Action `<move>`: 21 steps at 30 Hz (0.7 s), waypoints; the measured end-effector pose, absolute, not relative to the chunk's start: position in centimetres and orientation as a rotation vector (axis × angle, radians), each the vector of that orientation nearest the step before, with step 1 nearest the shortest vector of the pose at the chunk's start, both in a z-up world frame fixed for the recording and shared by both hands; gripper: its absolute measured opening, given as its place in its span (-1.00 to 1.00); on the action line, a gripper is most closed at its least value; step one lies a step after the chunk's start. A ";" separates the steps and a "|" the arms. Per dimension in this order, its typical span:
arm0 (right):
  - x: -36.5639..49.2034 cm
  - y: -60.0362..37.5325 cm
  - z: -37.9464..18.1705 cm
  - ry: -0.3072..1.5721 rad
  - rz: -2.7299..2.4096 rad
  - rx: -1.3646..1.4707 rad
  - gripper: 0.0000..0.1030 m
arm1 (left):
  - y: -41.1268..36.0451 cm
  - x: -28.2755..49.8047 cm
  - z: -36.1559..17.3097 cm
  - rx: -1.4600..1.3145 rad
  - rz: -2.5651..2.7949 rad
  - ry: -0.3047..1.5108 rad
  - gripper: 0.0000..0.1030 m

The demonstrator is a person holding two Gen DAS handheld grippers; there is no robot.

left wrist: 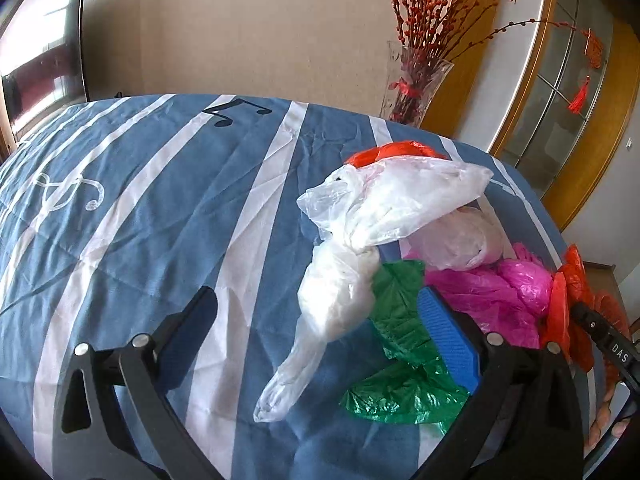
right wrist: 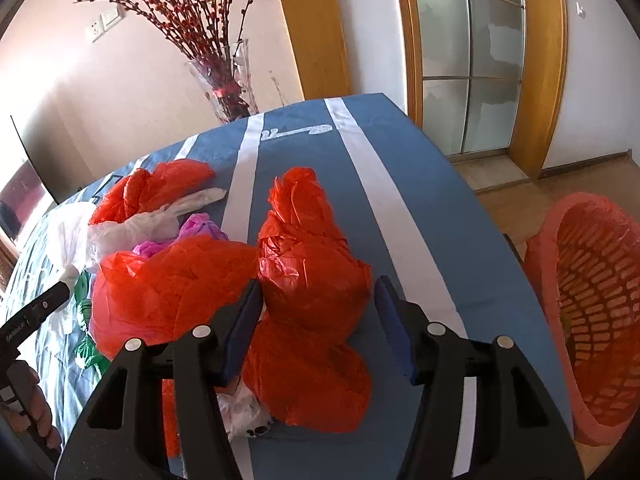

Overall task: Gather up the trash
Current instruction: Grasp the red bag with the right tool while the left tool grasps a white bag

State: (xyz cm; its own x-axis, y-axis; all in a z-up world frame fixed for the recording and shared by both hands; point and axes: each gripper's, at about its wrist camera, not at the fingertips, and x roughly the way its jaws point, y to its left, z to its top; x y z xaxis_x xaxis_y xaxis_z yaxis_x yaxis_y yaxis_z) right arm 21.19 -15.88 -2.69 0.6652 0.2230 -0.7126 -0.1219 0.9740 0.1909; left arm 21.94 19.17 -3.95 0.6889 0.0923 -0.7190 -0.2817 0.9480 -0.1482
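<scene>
Already the right gripper (right wrist: 318, 328) stands with its jaws spread on either side of a knotted red bag (right wrist: 316, 264); the left pad looks close to the crinkled film, the right pad plainly apart from it, so nothing is gripped yet. My worry is that the pads close on loose film only, and the bag slides out on the way over the table edge to the red mesh basket (right wrist: 592, 304), which stands off to the right, lower than the tabletop. A second red bag (right wrist: 168, 288) lies touching the first on its left, and a white scrap (right wrist: 244, 408) sits just under the near pad; either could be pinched along with the target and dragged off. On the other side, the left gripper (left wrist: 316, 320) is released too, jaws wide, with a twisted white bag (left wrist: 340, 288) lying between them and a green bag (left wrist: 404, 344) against the blue right pad. Closing there may well catch green and white together. Farther off, a pink bag (left wrist: 492, 288) and another white bag (left wrist: 400, 196) crowd the pile on the striped cloth (left wrist: 160, 208), so one lift could scatter its neighbours. Beyond stands a glass vase (left wrist: 416, 84) near the far edge, at risk from any wide swing.
</scene>
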 end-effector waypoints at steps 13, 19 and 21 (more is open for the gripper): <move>21.0 -16.4 -2.7 0.809 0.208 0.136 -0.35 | 19.5 22.2 -4.4 -0.277 0.201 0.805 0.65; 19.9 -18.5 -1.3 0.762 0.182 0.179 -0.35 | 19.4 22.2 -4.2 -0.283 0.196 0.803 0.55; 19.4 -19.2 -1.0 0.753 0.173 0.181 -0.35 | 19.4 22.2 -4.1 -0.282 0.193 0.802 0.50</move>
State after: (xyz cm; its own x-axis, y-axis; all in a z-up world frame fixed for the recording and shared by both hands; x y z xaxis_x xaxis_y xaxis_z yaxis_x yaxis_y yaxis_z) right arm 19.43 -19.21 -0.98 0.7171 0.2198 -0.6614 -0.0907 0.9703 0.2241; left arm 22.22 19.37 -4.11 0.6806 0.0636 -0.7299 -0.2760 0.9451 -0.1750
